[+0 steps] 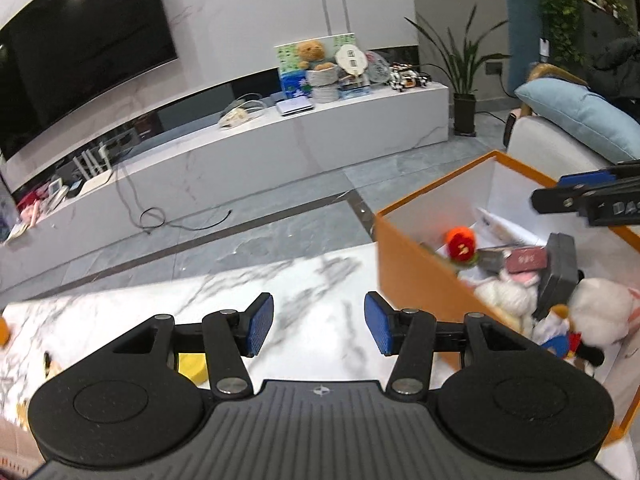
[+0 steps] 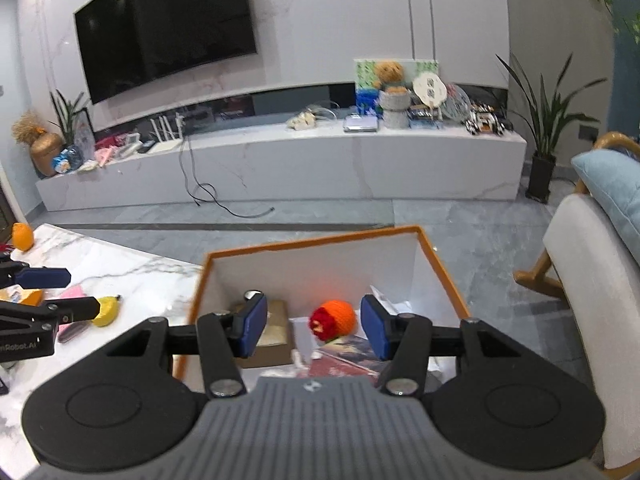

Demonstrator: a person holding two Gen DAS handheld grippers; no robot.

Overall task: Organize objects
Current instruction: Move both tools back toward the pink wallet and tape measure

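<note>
An orange box with a white inside (image 1: 416,264) stands on the marble table (image 1: 248,304), at the right in the left wrist view and below centre in the right wrist view (image 2: 444,276). It holds an orange and red knitted toy (image 2: 334,318), a tan box (image 2: 274,334), a dark case (image 1: 558,268), a red card (image 1: 526,260) and white plush toys (image 1: 600,316). My left gripper (image 1: 319,324) is open and empty above the table, left of the box. My right gripper (image 2: 314,326) is open and empty over the box. A yellow toy (image 2: 107,310), a pink item (image 2: 74,293) and an orange (image 2: 22,237) lie on the table.
A long white TV bench (image 2: 320,164) with a teddy bear (image 2: 390,74) and clutter runs along the far wall under a wall TV (image 2: 168,20). A cable (image 2: 224,204) lies on the grey floor. A chair with a blue cushion (image 2: 612,184) stands right of the box.
</note>
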